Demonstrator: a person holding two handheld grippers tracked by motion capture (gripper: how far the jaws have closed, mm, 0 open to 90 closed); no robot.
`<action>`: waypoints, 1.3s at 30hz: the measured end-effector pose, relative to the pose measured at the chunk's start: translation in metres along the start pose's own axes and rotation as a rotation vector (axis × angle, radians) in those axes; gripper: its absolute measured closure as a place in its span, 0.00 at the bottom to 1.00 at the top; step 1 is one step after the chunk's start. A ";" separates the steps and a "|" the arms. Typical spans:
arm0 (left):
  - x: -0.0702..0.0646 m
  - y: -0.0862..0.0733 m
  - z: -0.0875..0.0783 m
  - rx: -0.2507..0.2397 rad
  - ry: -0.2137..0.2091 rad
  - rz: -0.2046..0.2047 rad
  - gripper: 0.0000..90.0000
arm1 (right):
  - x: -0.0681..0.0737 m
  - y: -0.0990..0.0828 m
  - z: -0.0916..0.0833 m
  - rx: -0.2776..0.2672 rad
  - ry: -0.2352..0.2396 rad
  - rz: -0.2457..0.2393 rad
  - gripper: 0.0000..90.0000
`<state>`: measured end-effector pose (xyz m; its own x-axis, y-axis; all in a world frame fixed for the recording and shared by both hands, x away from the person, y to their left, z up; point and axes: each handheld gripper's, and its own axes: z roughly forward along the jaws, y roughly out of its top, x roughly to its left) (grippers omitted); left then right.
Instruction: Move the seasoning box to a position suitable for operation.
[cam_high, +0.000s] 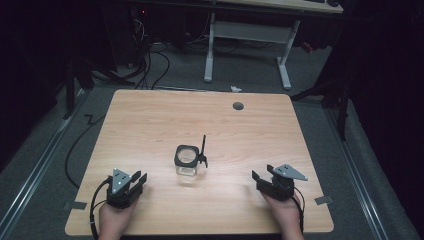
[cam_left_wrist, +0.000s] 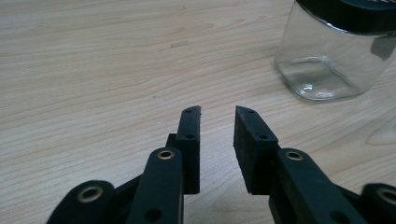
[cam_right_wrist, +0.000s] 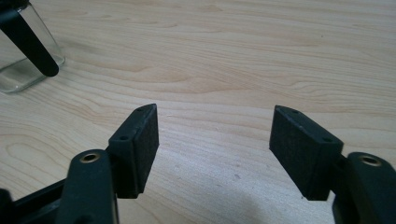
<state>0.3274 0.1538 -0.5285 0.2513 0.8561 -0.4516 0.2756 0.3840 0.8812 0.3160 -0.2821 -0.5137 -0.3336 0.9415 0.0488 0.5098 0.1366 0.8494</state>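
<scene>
One glass jar (cam_high: 187, 167) stands upright near the middle of the table (cam_high: 150, 125), its black rim open and one black lid (cam_high: 203, 150) hinged up at its right side. Two grippers rest near the front edge, well apart from the jar. The left gripper (cam_high: 136, 181) has its jaws parted by a narrow gap, grasping nothing. The right gripper (cam_high: 263, 176) has its jaws spread wide, released. One dark round hole (cam_high: 238, 106) marks the far side.

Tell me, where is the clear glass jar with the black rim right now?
In the high view, the clear glass jar stands near the middle of the wooden table, between and slightly beyond the left gripper and right gripper.
</scene>
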 end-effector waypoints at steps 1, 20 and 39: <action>-0.001 0.000 -0.001 -0.003 -0.001 0.002 0.81 | 0.000 0.000 0.000 0.000 0.000 0.000 0.40; -0.003 -0.004 0.005 0.023 -0.020 0.015 0.81 | -0.006 -0.006 -0.002 -0.007 -0.003 0.024 0.47; -0.018 0.002 0.026 0.052 -0.020 0.043 1.00 | -0.007 -0.005 -0.005 -0.015 0.026 0.037 0.53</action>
<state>0.3471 0.1300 -0.5225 0.2817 0.8641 -0.4170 0.3119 0.3286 0.8915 0.3121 -0.2907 -0.5157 -0.3349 0.9376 0.0937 0.5103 0.0969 0.8545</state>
